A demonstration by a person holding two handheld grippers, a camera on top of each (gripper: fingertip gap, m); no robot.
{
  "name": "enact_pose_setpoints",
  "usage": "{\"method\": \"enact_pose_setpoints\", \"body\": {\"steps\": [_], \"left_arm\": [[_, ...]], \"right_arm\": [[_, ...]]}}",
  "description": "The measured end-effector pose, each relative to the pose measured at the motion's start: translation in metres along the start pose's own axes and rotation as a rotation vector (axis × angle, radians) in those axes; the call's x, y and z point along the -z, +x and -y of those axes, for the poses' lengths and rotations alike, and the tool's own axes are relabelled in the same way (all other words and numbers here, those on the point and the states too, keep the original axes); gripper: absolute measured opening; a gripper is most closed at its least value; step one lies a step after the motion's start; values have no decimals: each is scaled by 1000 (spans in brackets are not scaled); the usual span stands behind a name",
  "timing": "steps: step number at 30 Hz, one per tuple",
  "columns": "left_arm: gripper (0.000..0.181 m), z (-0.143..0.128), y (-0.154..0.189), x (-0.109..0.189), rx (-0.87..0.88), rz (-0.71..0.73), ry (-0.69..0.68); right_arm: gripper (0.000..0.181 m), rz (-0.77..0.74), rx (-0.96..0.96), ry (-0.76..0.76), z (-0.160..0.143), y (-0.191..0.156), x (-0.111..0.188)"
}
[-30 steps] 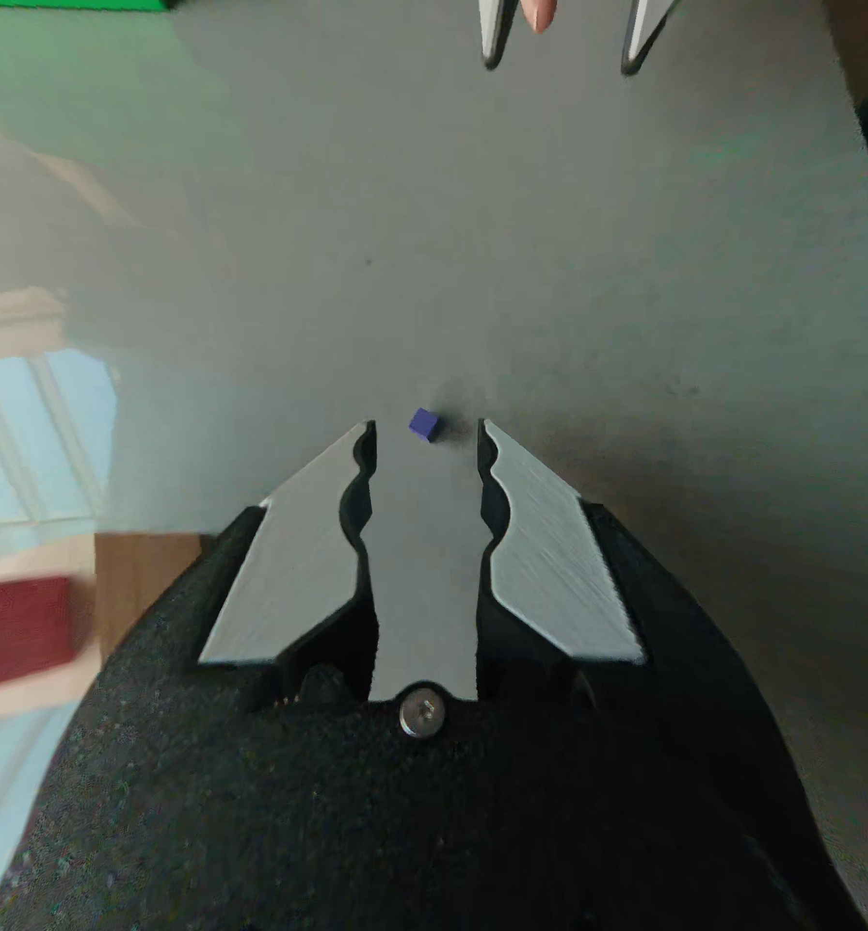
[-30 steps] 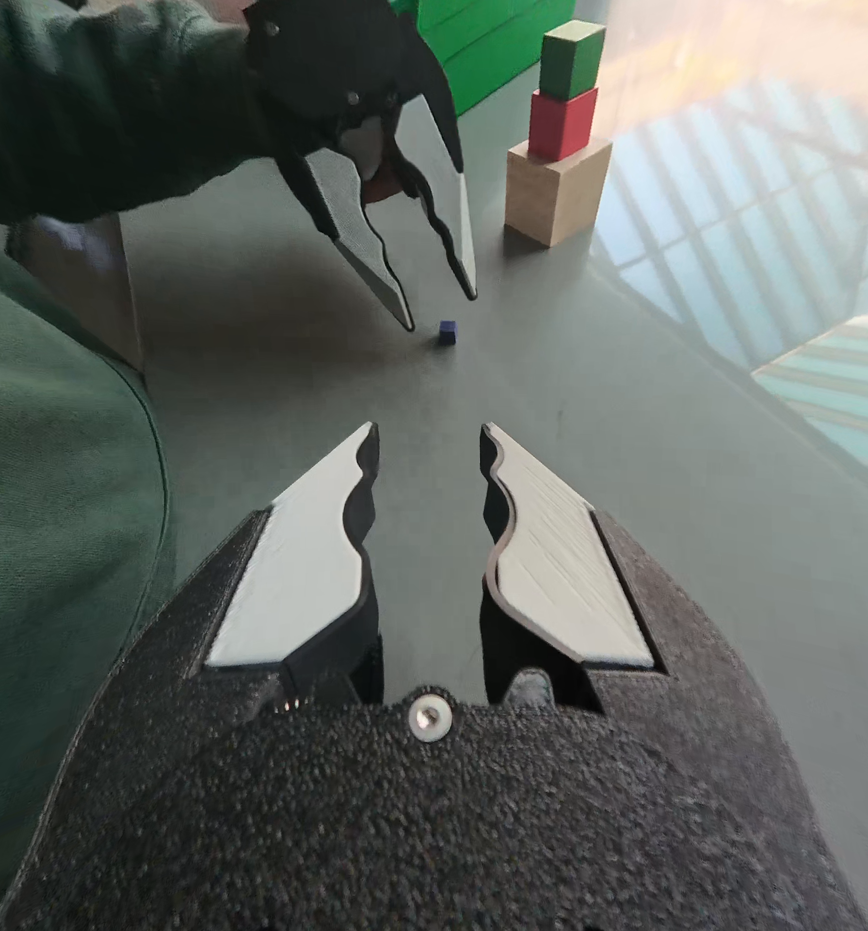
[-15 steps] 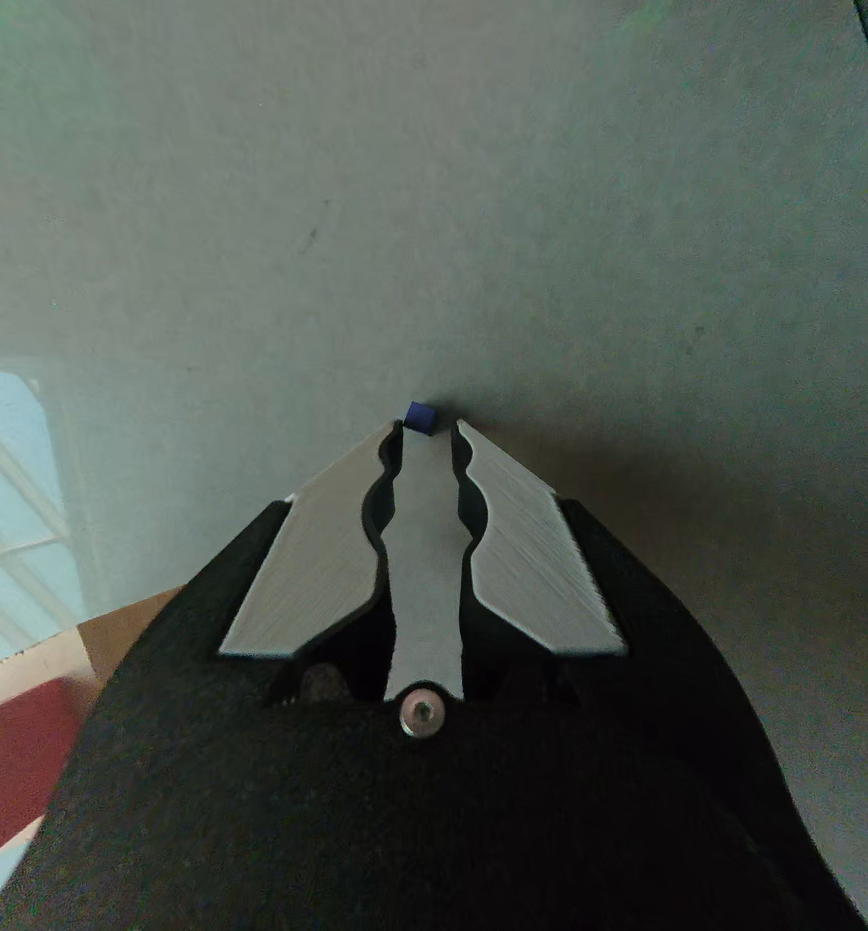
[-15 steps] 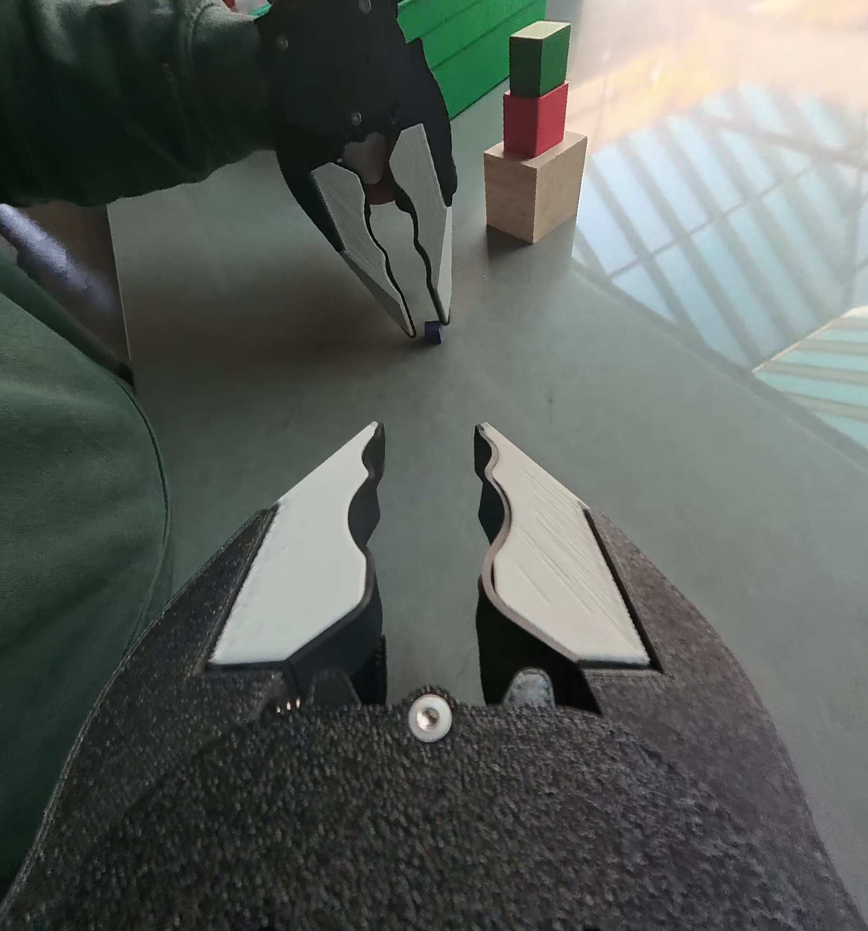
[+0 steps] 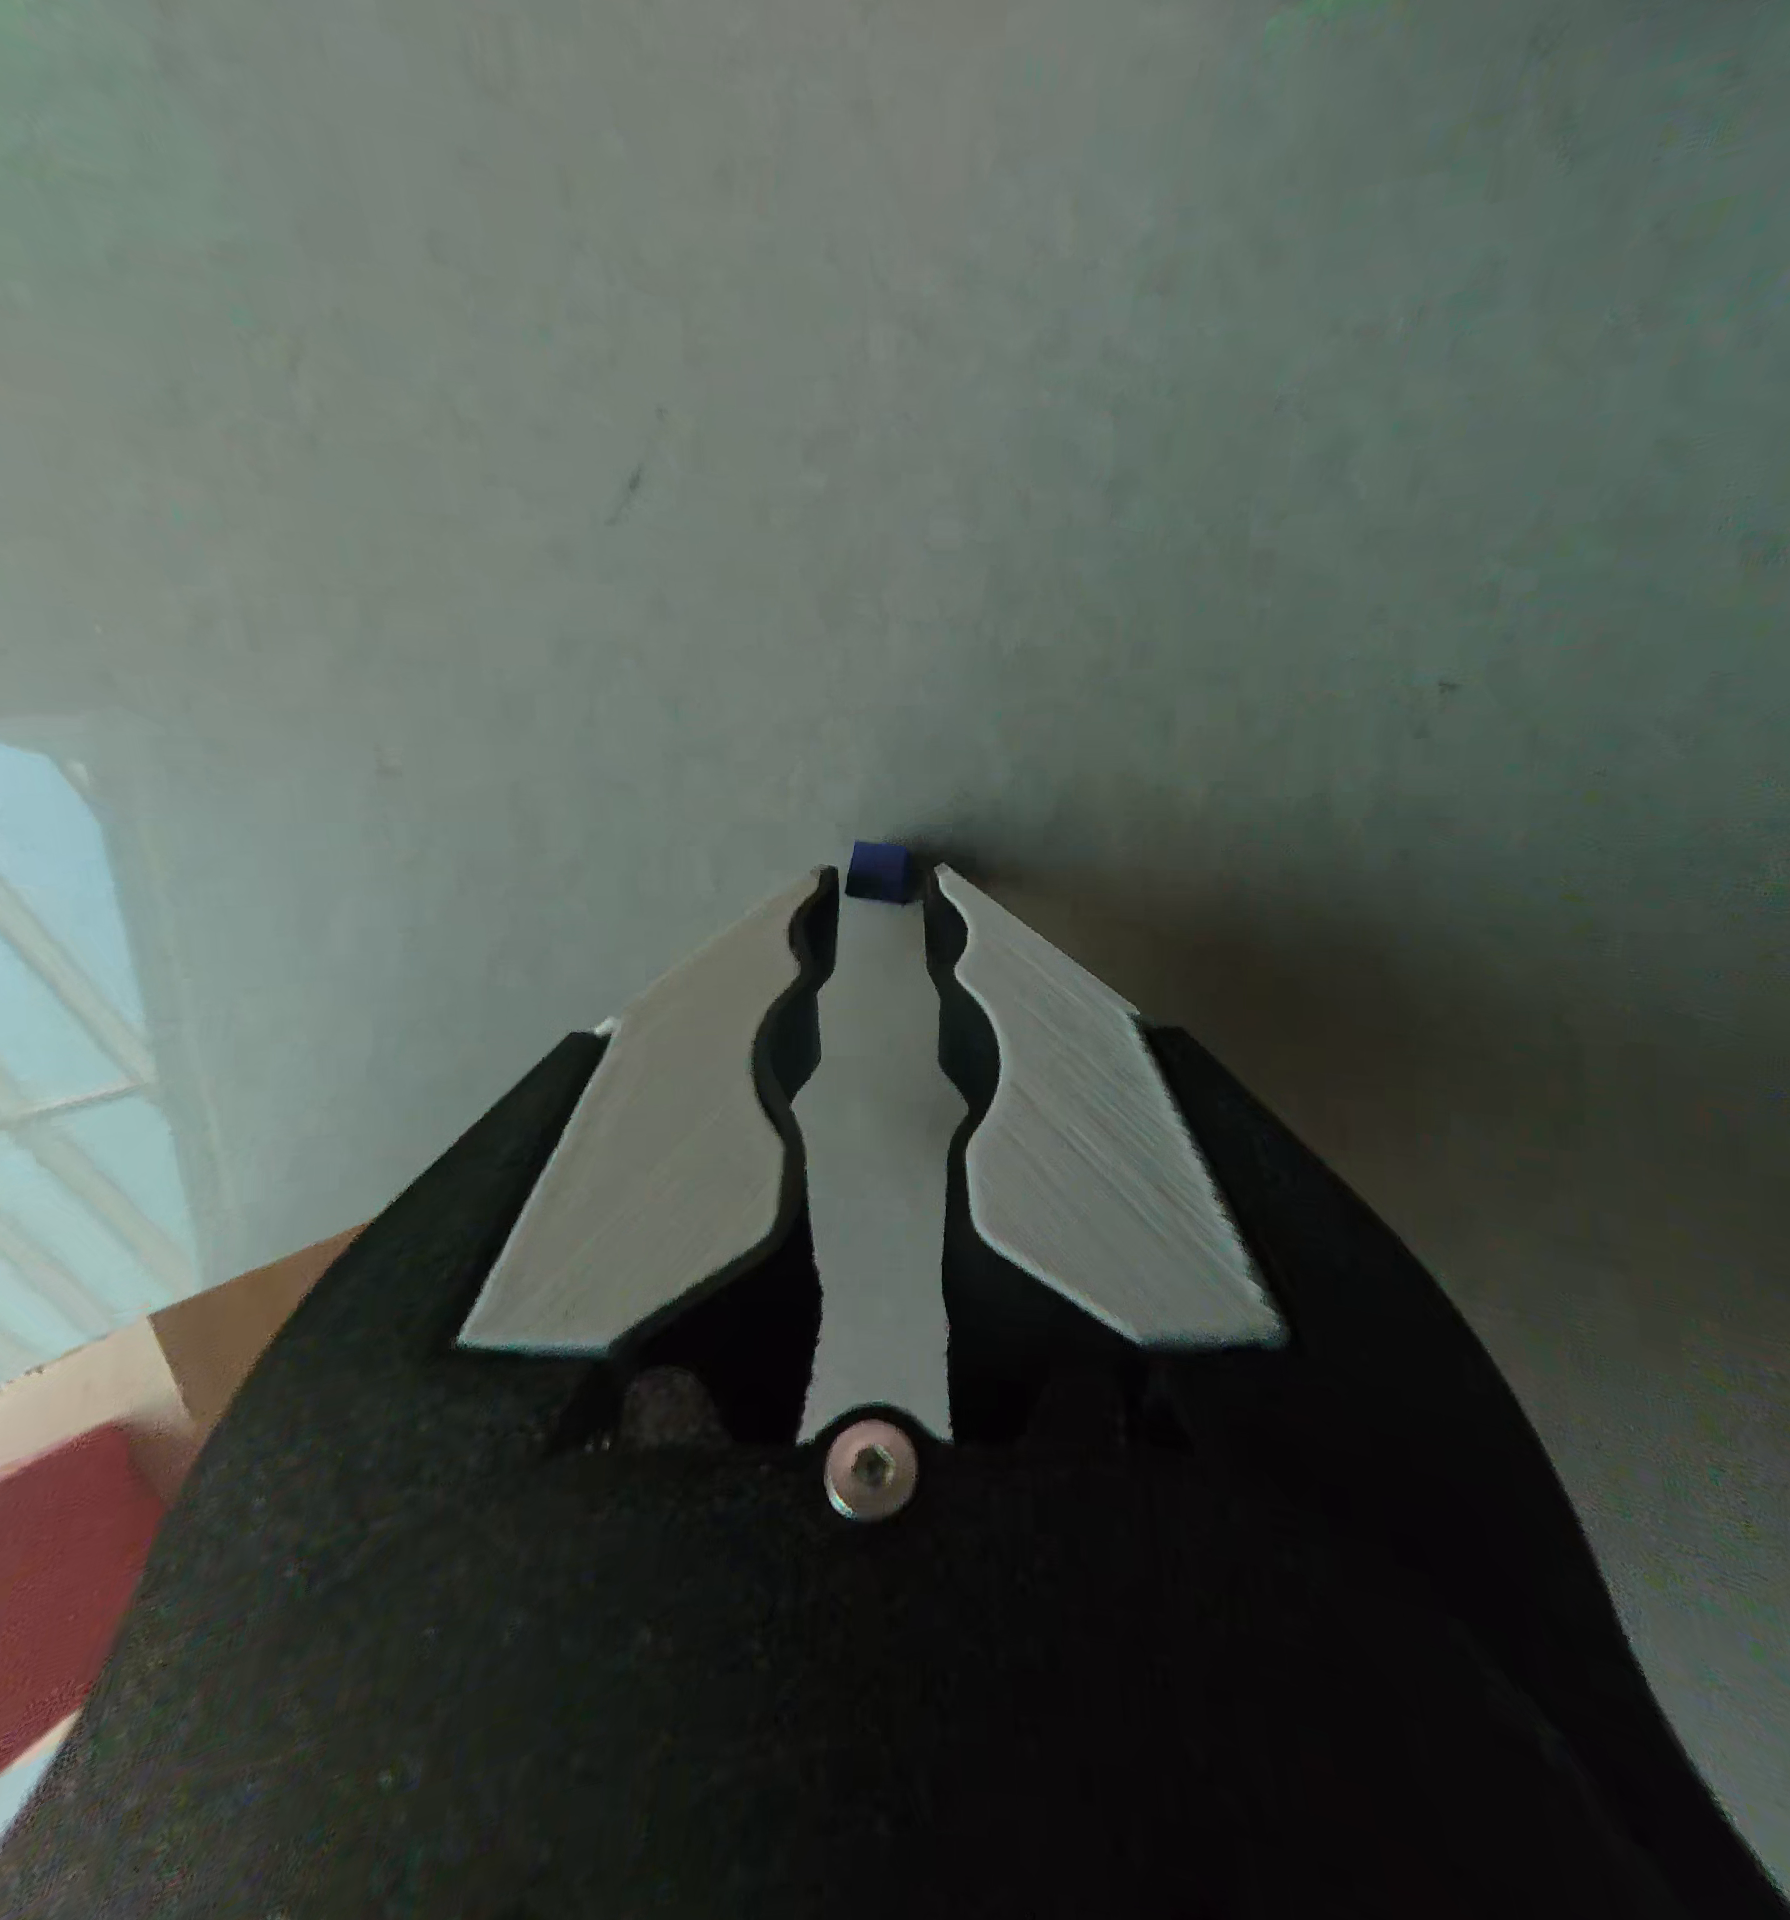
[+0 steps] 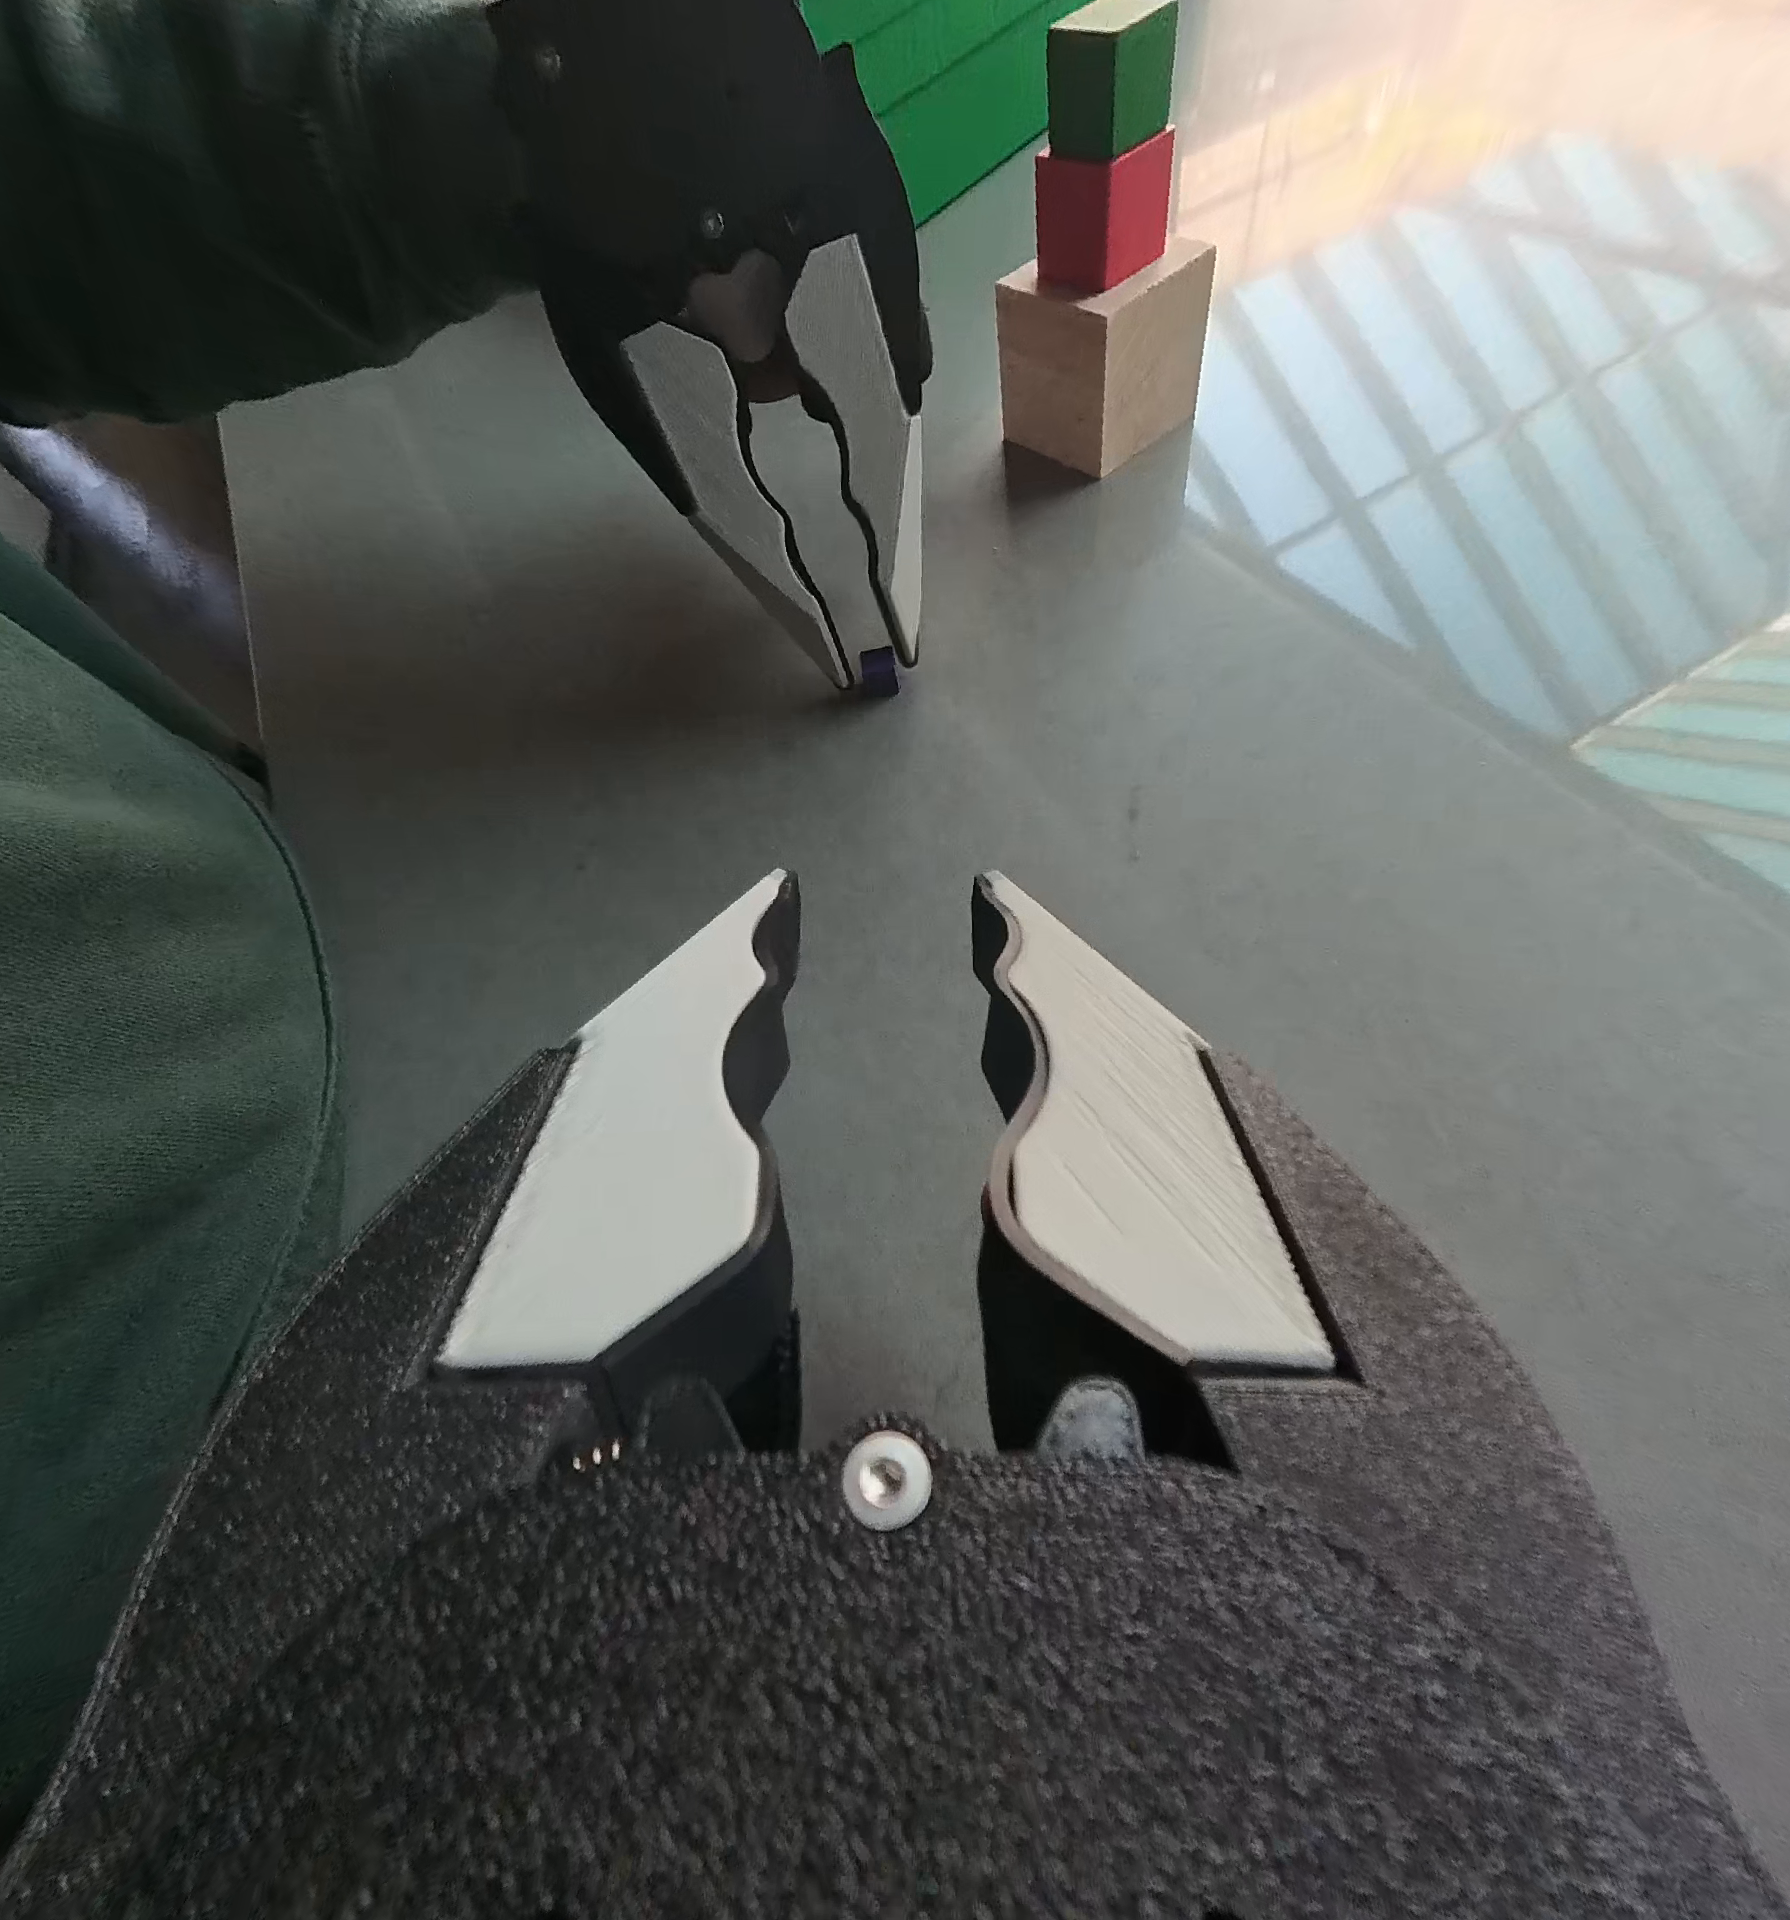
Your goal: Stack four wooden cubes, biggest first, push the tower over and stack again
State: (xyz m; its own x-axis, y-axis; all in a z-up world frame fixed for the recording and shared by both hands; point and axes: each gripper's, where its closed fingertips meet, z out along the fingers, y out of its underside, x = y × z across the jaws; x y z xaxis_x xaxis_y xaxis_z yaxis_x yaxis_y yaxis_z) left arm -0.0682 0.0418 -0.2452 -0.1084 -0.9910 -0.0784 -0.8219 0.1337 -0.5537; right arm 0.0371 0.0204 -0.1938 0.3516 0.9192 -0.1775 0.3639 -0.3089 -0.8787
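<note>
left wrist view, nearest first: the left gripper (image 5: 878,883) points steeply down at the grey tabletop (image 5: 870,416), its two fingers drawn close with a tiny dark-blue cube (image 5: 876,871) right at the tips. whether they already pinch the cube or only bracket it, i cannot tell; a sliver of gap seems to show on each side. the cube sits on the tabletop. at the lower left edge a red block (image 5: 29,1579) on a wooden block (image 5: 236,1340) is cut off and blurred.

right wrist view: the right gripper (image 6: 886,894) hovers low over bare table, fingers well apart, holding nothing. farther on, the left gripper (image 6: 875,665) shows tip-down with the cube (image 6: 878,670) between its tips, a dark green sleeve (image 6: 195,187) behind it. beyond stands a stack: wooden block (image 6: 1104,364), red block (image 6: 1104,208), dark green block (image 6: 1109,73) on top, with a bright green box (image 6: 932,114) behind.

judging the grip: the piece is so small that only the very tips can catch it, so the fingers should meet its opposite flat faces squarely and low, else it may squirt out or twist.

hard to make out: the contact itself, the cube's far faces, and the top of the stack, which is cropped; window glare washes out the table on the right.
</note>
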Motion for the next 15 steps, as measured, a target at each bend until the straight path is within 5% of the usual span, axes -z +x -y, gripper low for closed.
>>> {"method": "enact_pose_setpoints", "body": {"steps": [8,15], "left_arm": [[10,5,-1,12,14,11,0],[10,5,-53,104,126,198,52]], "right_arm": [[32,-2,-6,13,1,1,0],[31,7,-7,35,5,-2,0]]}}
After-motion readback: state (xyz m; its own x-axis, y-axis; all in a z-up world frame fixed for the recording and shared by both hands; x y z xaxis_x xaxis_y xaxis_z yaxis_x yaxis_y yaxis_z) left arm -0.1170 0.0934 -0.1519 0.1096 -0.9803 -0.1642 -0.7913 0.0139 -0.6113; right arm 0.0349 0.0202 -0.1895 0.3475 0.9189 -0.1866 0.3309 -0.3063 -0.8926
